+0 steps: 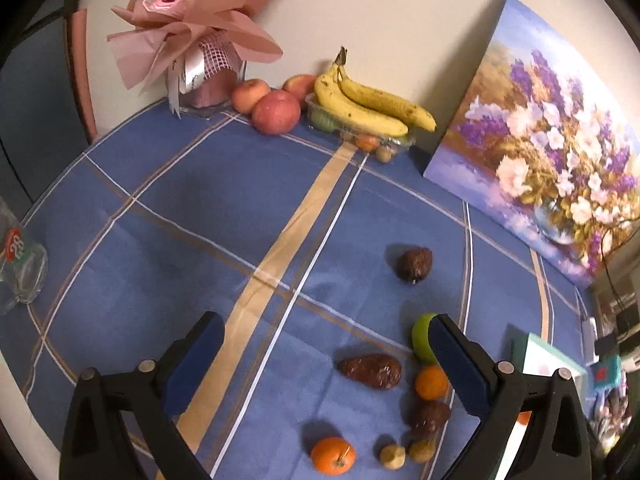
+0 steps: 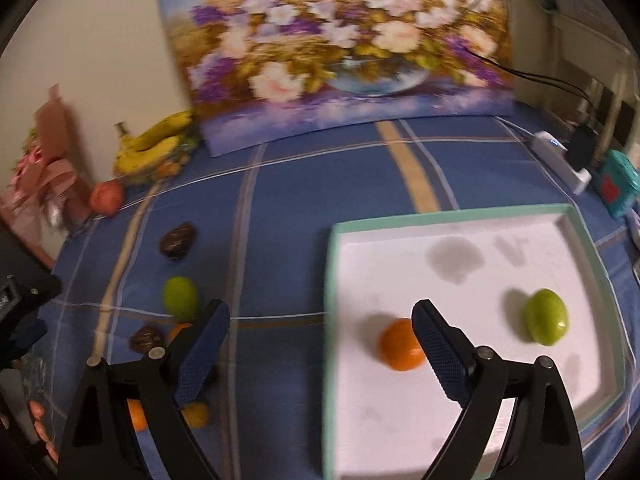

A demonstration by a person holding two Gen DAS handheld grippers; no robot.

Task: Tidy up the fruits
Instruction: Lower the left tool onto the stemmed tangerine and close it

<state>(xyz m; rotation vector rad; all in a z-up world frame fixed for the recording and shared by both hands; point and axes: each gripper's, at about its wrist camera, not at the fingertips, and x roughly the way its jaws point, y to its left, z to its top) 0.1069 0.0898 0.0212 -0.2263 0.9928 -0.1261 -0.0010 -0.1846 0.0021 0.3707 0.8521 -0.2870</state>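
Observation:
My left gripper (image 1: 326, 336) is open and empty above the blue checked cloth. Near it lie a brown date (image 1: 370, 371), a green fruit (image 1: 422, 338), a small orange (image 1: 431, 382), another orange (image 1: 333, 455), a dark fruit (image 1: 415, 263) and small yellowish fruits (image 1: 392, 456). My right gripper (image 2: 320, 324) is open and empty over the left edge of a white tray with a teal rim (image 2: 448, 216). In the tray lie an orange (image 2: 400, 346) and a green fruit (image 2: 546, 317). Loose fruits on the cloth include a green one (image 2: 181, 298) and a dark one (image 2: 178, 240).
A flower painting (image 1: 540, 160) leans on the wall. Bananas (image 1: 372, 102) on a clear box, apples (image 1: 276, 111) and a pink bouquet (image 1: 196, 28) stand at the back. A glass (image 1: 20, 264) sits at the left edge. A white charger (image 2: 564, 162) and teal object (image 2: 618, 186) sit right.

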